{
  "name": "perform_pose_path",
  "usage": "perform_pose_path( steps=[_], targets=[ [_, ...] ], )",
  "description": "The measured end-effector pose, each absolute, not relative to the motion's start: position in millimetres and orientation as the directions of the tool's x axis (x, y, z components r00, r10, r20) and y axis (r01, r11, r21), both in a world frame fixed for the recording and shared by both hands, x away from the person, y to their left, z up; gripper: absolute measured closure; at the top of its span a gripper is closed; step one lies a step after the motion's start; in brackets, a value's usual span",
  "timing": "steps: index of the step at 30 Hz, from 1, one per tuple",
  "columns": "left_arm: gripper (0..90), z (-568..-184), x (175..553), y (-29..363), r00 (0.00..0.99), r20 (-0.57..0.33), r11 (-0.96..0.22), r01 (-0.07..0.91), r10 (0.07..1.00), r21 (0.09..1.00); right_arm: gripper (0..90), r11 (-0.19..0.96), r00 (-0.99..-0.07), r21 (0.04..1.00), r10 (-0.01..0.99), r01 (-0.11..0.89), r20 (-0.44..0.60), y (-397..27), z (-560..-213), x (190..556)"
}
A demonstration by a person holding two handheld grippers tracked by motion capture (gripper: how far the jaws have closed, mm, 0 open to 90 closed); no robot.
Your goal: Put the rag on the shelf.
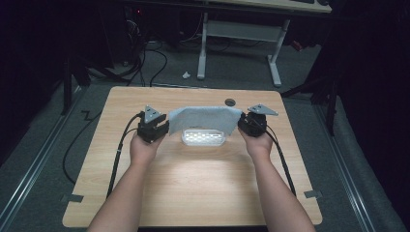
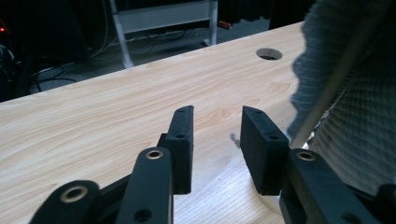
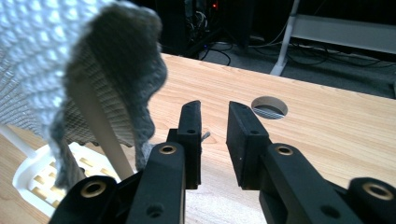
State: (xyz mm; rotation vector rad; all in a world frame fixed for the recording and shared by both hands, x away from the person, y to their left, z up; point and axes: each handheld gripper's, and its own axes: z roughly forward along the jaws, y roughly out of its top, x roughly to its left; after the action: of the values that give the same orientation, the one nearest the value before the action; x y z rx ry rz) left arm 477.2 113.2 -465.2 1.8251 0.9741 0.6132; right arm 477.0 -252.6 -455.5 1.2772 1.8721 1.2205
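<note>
My hands sit at mid-worktop (image 1: 193, 193), one at each end of the grey cloth (image 1: 205, 118). My left gripper (image 2: 217, 135) is released, nothing between its pads; the cloth hangs just right of it. My right gripper (image 3: 215, 140) is likewise let go, cloth just left. The cloth drapes over a rack above the white basket (image 1: 204, 138), apparently spread there to hang. Beyond lies the cable hole (image 1: 230, 102).
</note>
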Motion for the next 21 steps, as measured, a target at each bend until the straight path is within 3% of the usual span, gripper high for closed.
perform_pose_path(
  steps=[6,15,21],
  targets=[
    [61.7,-461,477,121,0.543,-0.008,-0.222,0.357,0.840,0.907,70.5,0.128,-0.375,0.903,0.926,0.411,0.039,-255,-454,477],
    [50.1,-460,476,132,0.517,-0.016,-0.207,0.371,0.856,0.905,50.8,0.132,-0.346,0.901,0.938,0.413,0.021,-262,-453,477],
    [45.6,-462,467,151,0.491,-0.030,-0.181,0.377,0.871,0.908,47.5,0.142,-0.345,0.898,0.939,0.417,0.011,-272,-449,467]
  ],
)
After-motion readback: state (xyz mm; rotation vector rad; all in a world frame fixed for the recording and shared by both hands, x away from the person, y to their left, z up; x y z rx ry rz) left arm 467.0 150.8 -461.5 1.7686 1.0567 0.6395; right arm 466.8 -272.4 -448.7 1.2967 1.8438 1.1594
